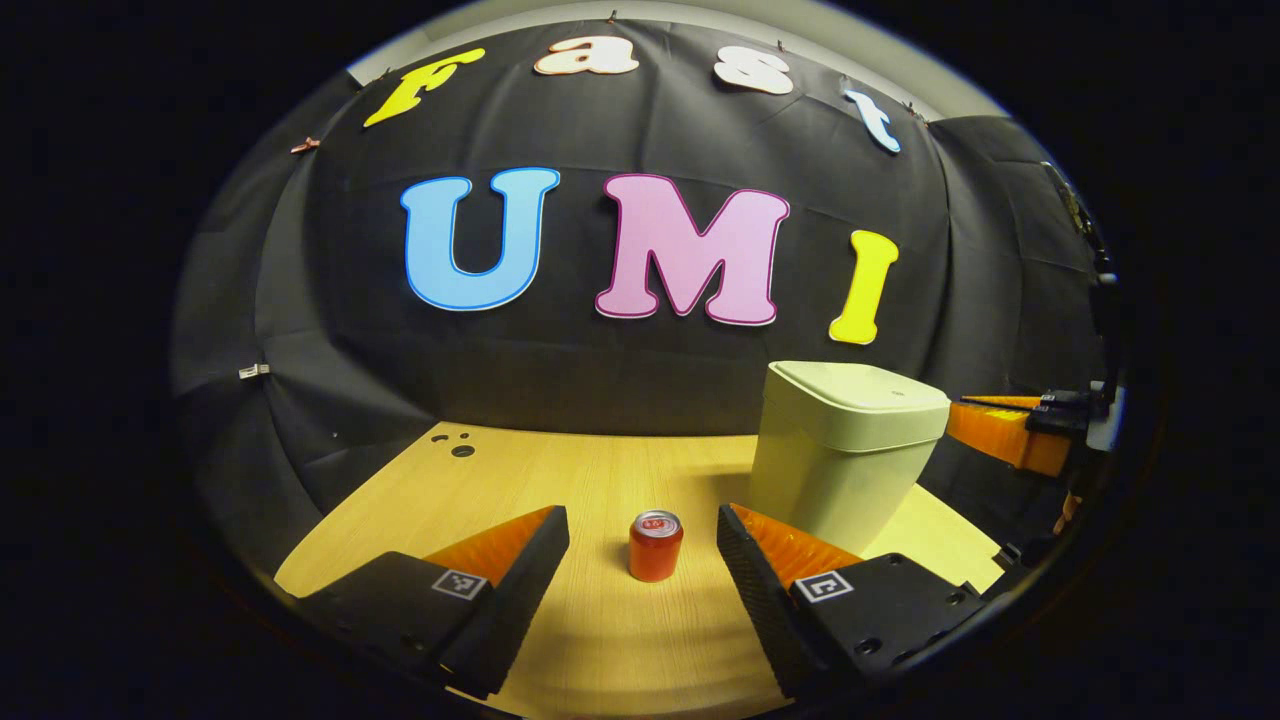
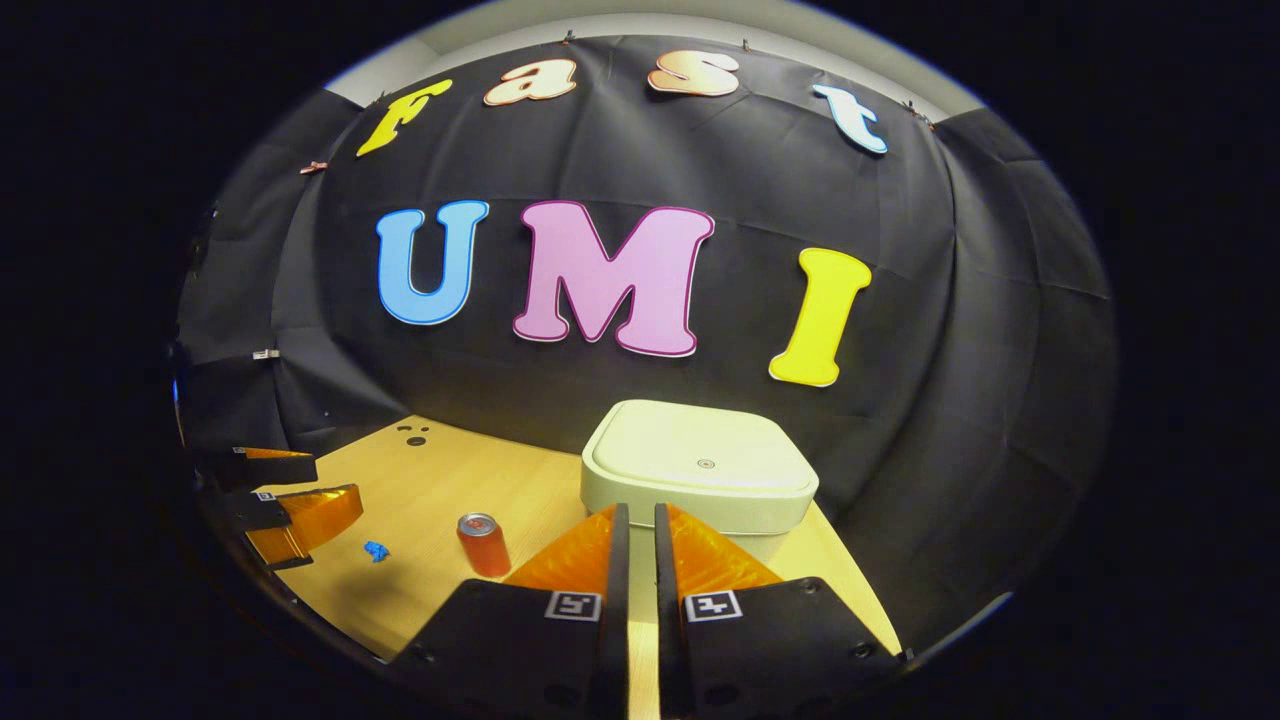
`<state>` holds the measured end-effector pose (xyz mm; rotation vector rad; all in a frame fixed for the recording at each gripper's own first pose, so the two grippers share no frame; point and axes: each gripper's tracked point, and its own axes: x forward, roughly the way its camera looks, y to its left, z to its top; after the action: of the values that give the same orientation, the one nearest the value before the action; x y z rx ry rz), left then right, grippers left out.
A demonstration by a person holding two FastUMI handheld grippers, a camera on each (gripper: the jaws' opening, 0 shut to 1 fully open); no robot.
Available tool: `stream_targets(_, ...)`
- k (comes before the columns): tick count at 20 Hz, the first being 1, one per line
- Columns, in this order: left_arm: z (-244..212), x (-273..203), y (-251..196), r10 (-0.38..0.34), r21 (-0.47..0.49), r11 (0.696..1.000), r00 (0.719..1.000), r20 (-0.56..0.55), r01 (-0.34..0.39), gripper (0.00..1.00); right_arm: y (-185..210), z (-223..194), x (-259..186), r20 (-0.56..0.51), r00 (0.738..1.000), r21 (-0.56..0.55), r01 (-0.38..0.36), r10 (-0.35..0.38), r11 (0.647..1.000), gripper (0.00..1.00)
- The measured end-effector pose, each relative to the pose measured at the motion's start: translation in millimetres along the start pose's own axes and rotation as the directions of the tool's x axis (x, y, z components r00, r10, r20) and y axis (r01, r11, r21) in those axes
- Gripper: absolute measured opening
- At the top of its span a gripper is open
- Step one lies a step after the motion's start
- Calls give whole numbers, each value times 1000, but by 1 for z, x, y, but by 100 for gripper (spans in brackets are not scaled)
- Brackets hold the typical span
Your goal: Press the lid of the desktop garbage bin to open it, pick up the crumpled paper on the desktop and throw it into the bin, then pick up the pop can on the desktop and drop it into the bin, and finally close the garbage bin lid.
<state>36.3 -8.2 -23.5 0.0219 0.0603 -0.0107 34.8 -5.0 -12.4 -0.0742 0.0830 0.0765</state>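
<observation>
Your right gripper (image 2: 636,520) has its fingers nearly together above the bin (image 2: 700,470), whose lid is down; your left gripper (image 1: 640,535), spread wide, frames the pop can (image 1: 655,546) on the desk (image 1: 560,470). Press that lid first

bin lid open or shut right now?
Shut. The lid lies flat and flush on the bin rim in both views, with no gap showing. The right hand-held gripper hovers just short of it, fingers nearly together.
</observation>
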Motion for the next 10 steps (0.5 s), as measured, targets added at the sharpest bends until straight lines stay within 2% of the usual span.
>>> stream_targets(3,-2,0,1,5,-7,1000,1000,-11,-5,96,3,-4,5,-29,999,6,-18,19,1000,14)
stream_targets(4,-4,0,1,7,-8,1000,1000,-16,-7,96,6,-6,5,-38,999,14,-38,38,999,6)
stream_targets(7,-4,0,1,13,-11,1000,1000,-21,-13,96,7,-4,9,-60,996,29,-64,66,998,5)
stream_targets(10,-6,1,-1,14,-7,1000,1000,-23,-14,96,-3,0,17,-77,996,50,-44,48,998,5)
